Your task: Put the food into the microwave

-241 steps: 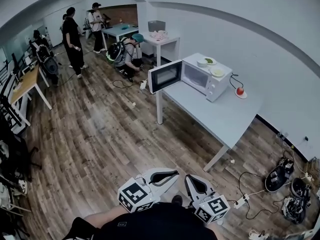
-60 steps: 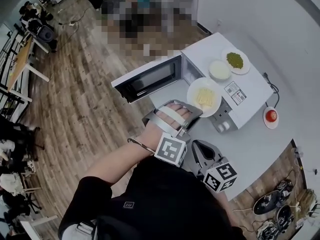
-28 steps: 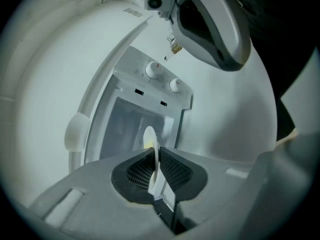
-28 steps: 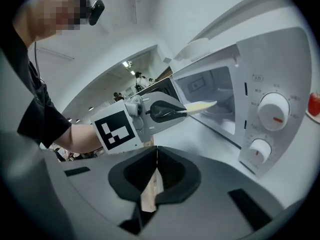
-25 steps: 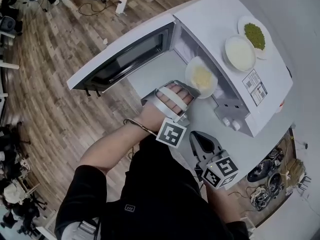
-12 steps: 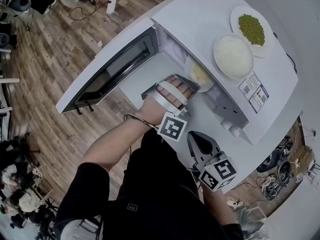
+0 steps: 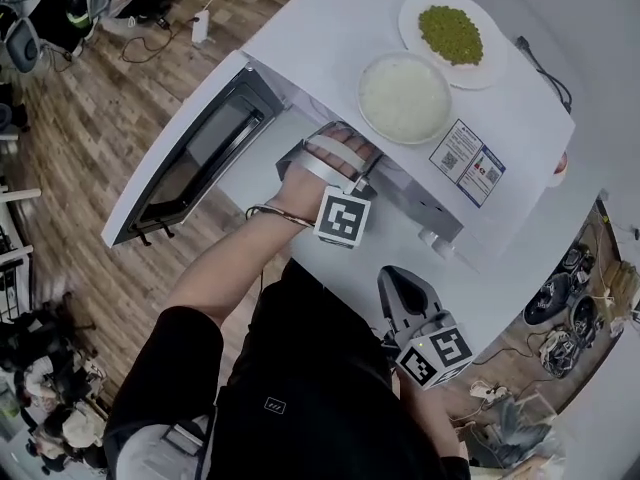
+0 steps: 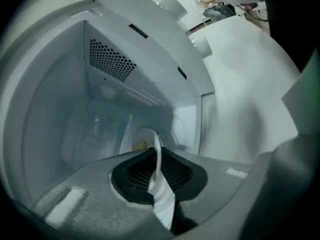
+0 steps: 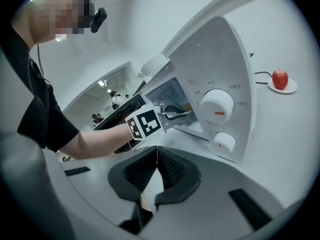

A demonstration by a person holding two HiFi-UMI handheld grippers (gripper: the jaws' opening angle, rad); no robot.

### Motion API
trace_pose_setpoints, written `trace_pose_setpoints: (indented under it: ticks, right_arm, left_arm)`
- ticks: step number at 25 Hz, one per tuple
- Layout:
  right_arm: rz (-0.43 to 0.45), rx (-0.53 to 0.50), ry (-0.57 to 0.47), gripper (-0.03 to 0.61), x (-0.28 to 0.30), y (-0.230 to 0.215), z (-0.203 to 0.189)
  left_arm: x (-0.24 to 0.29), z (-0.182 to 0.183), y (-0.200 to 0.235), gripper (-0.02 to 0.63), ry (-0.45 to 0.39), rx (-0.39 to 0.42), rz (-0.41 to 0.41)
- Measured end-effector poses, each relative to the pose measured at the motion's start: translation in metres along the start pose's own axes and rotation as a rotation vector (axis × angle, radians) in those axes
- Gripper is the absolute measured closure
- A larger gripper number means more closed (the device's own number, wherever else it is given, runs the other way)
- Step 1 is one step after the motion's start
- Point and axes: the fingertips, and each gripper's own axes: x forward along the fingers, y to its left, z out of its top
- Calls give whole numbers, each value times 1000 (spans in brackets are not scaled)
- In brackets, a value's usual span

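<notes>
**Left gripper view:** the left gripper (image 8: 157, 178) has its jaws pinched narrow on the near rim of the plate (image 8: 156, 151). The plate shows edge-on inside the microwave (image 8: 60, 109) cavity, carrying yellow food (image 8: 140, 145). We judge it stiff, smooth and breakable. Held by one edge it may droop, so it should be kept level.

**Right gripper view:** the right gripper (image 9: 156, 170) is closed on nothing, near the knobs (image 9: 216, 105). An apple (image 9: 280, 77) sits well apart.

**Head view:** the open door (image 7: 190, 158) flanks the approach. A rice plate (image 7: 404, 96) and a greens plate (image 7: 452, 34) sit on top, out of the way.

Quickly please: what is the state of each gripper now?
Left gripper: shut on the plate rim, inside the microwave.
Right gripper: shut, empty.
</notes>
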Motion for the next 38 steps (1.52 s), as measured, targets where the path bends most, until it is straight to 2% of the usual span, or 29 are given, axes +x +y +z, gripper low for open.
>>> trace_pose_setpoints:
  ticks: [2, 4, 9, 12, 14, 15, 21, 28, 30, 33, 35, 38]
  right_arm:
    - [-21, 14, -21, 563, -13, 0, 4]
    - [-37, 25, -40, 563, -25, 0, 7]
    - [-37, 95, -104, 563, -49, 10, 17]
    - [-55, 70, -138, 563, -67, 10, 28]
    - [-70, 66, -158, 563, -76, 8, 34]
    - [-69, 66, -167, 563, -78, 9, 36]
    - [-36, 7, -190, 563, -89, 27, 49]
    - [23, -59, -225, 563, -100, 40, 63]
    - [54, -61, -218, 563, -98, 43, 58]
    - [122, -77, -196, 563, -90, 53, 52]
    - [171, -104, -176, 563, -85, 65, 49]
    - [246, -159, -141, 563, -81, 88, 44]
  left_arm:
    - [7, -4, 5, 580, 34, 27, -6]
    - [13, -5, 4, 580, 47, 15, -34]
    - [15, -12, 5, 558, 103, -124, -68]
    - [9, -14, 10, 504, 113, -245, -85]
    - [5, -15, 13, 414, 116, -311, -109]
    - [2, -16, 15, 394, 123, -332, -122]
    - [-31, -14, 13, 379, 164, -355, -160]
    - [-128, 42, -23, 379, 61, -385, -165]
    - [-161, 63, -28, 380, -22, -474, -147]
    - [-214, 92, -15, 389, -192, -695, -76]
    - [-246, 103, -4, 423, -283, -849, -26]
    - [-287, 104, 1, 494, -336, -1026, 41]
